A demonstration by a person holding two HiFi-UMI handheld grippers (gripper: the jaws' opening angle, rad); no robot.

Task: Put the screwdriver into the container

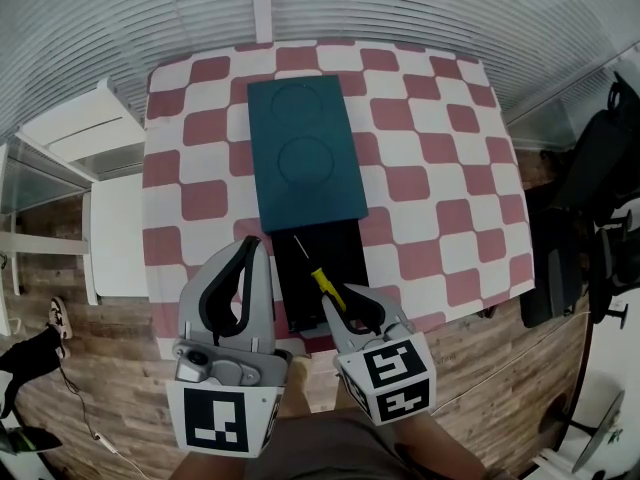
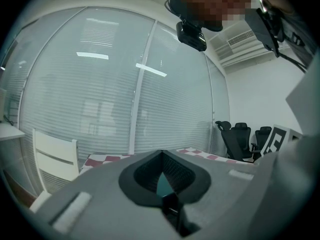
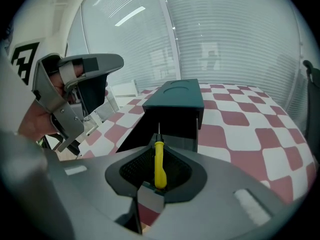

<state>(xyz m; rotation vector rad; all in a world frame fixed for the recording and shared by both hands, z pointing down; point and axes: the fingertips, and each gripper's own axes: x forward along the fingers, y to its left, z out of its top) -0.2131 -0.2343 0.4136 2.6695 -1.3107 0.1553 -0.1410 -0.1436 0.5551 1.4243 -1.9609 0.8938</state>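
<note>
A screwdriver with a yellow handle (image 1: 326, 286) is held in my right gripper (image 1: 340, 303), which is shut on the handle. Its thin metal shaft (image 3: 159, 129) points forward over the black open container (image 1: 322, 268) at the near edge of the checkered table (image 1: 440, 168). A teal lid (image 1: 304, 152) lies beyond the container, overlapping its far end. In the right gripper view the handle (image 3: 159, 163) stands upright between the jaws, just before the container's dark opening (image 3: 170, 126). My left gripper (image 1: 249, 250) hangs to the left of the container, shut with nothing in it.
A white chair (image 1: 85, 133) stands off the table's left side and black office chairs (image 1: 600, 158) off its right. The table's near edge runs just under both grippers, with wooden floor (image 1: 500, 358) below. Window blinds (image 2: 100, 84) fill the far wall.
</note>
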